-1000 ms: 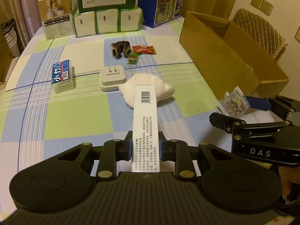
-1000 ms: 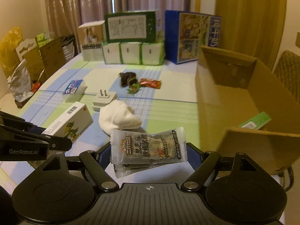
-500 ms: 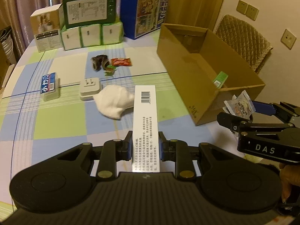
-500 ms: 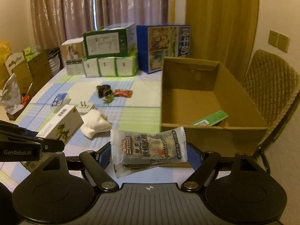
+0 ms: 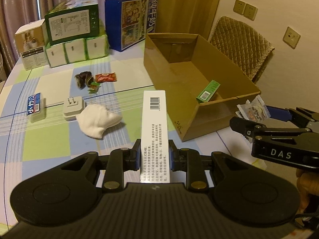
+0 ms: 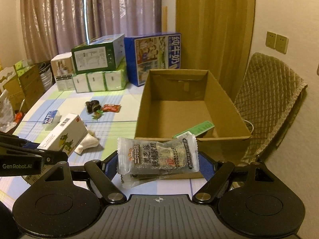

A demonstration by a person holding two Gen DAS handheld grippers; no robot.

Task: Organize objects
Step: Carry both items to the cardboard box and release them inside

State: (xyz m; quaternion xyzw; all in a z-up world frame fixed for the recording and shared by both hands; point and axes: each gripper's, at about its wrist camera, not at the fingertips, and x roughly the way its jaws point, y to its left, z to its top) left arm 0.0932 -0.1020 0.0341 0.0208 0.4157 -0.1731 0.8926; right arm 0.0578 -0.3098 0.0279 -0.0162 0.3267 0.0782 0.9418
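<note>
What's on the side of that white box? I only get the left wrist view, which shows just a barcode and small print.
Observer: The right wrist view shows its broad face. The white box has a cartoon bird printed there.
Operator: And what's in the packet the other gripper holds?
Observer: The right gripper shows the packet front-on. A dark bar with pale specks shows through the clear wrapper.
Operator: Is there anything beyond the table's left edge?
Observer: Yes, brown cartons are stacked beside the table. Your view cuts them off.
</note>
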